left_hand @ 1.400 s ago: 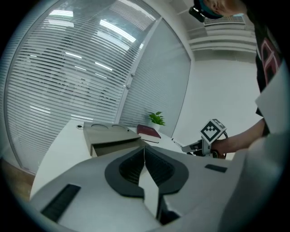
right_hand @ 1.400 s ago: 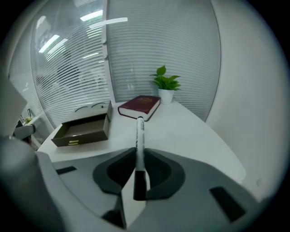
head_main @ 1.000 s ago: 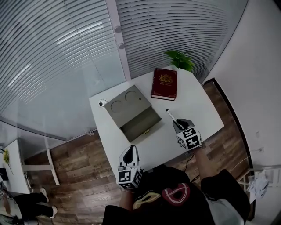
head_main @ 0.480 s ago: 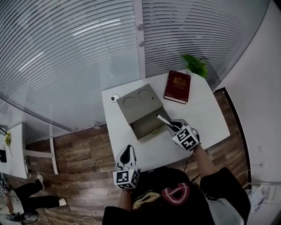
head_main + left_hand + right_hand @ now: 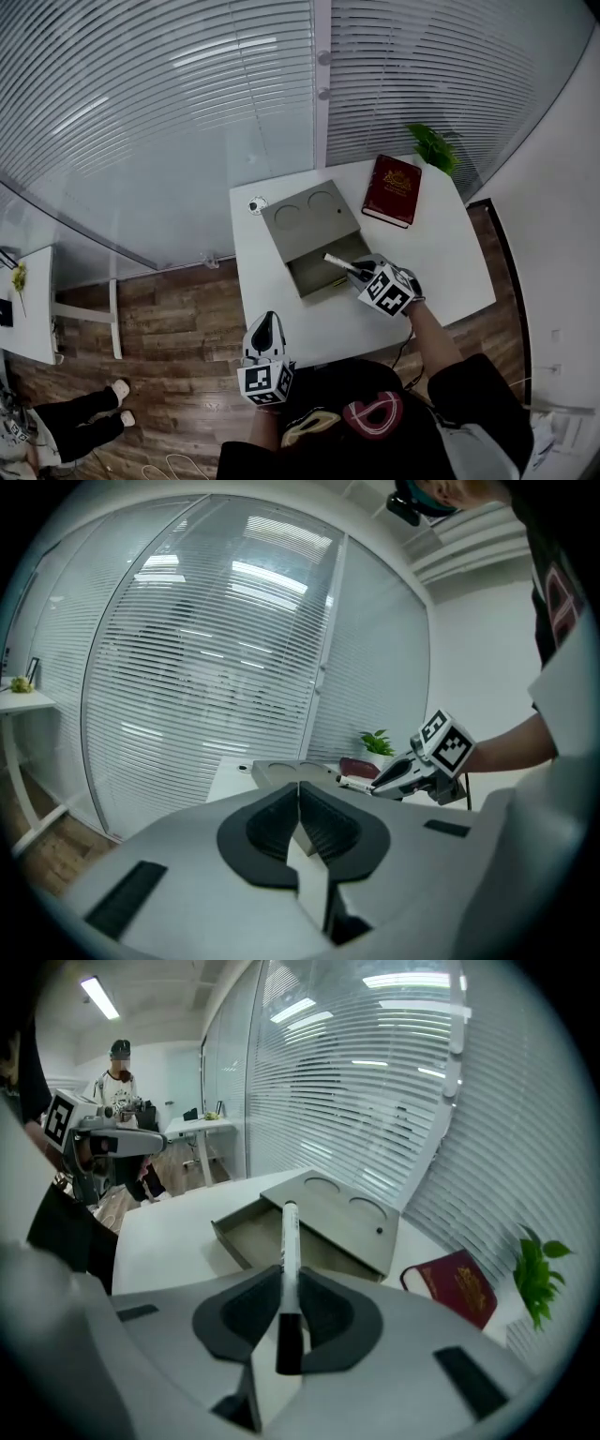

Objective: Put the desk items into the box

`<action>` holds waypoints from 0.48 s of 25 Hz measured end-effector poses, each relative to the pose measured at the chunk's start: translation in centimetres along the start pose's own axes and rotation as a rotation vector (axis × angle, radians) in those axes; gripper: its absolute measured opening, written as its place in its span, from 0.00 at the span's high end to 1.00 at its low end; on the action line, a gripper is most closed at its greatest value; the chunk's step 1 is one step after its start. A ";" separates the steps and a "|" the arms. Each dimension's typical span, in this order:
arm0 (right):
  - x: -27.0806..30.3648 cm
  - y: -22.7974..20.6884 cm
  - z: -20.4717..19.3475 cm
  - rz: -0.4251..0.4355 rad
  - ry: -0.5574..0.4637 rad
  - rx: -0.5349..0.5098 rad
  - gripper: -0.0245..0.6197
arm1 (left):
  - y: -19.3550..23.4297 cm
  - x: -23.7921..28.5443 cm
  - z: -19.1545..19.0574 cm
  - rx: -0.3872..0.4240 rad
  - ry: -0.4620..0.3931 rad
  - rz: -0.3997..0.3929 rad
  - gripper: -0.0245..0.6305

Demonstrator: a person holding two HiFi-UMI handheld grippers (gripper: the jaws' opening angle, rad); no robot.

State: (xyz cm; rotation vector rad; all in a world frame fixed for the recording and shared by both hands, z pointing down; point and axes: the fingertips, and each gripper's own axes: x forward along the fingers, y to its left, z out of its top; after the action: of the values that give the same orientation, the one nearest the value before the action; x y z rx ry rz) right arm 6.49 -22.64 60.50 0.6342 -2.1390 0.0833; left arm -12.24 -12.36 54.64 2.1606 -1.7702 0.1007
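A grey box (image 5: 309, 217) with two round recesses in its lid lies on the white table (image 5: 441, 262), its drawer (image 5: 322, 275) pulled out toward me. My right gripper (image 5: 364, 273) is shut on a white marker with a black cap (image 5: 339, 263), and the marker's tip hangs over the open drawer. In the right gripper view the marker (image 5: 286, 1241) runs straight out between the jaws of the right gripper (image 5: 284, 1283) toward the drawer (image 5: 246, 1234). My left gripper (image 5: 266, 322) is held off the table's near edge; its jaws are shut and hold nothing (image 5: 298, 794).
A dark red book (image 5: 393, 190) lies at the table's far right, with a green plant (image 5: 434, 146) behind it. A small round object (image 5: 256, 205) sits at the far left corner. Glass walls with blinds stand behind the table. A person (image 5: 118, 1074) stands far off.
My right gripper has carried the marker left, from the open table right of the box to over the open drawer. The left gripper has stayed below the table's near edge.
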 end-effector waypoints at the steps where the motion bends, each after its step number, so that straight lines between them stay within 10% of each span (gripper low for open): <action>1: 0.4 0.1 0.1 0.012 0.014 -0.020 0.85 | 0.1 0.0 -0.1 0.011 0.002 0.004 0.93; 12: 4.8 1.6 1.2 0.117 0.121 -0.212 0.85 | 2.1 -0.9 -0.4 -0.008 0.008 0.078 0.93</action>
State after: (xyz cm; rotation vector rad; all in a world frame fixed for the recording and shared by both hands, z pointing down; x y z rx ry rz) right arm 2.57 -23.52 63.74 0.3715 -2.0326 -0.0410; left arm -14.40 -11.70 55.20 2.0829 -1.8471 0.1204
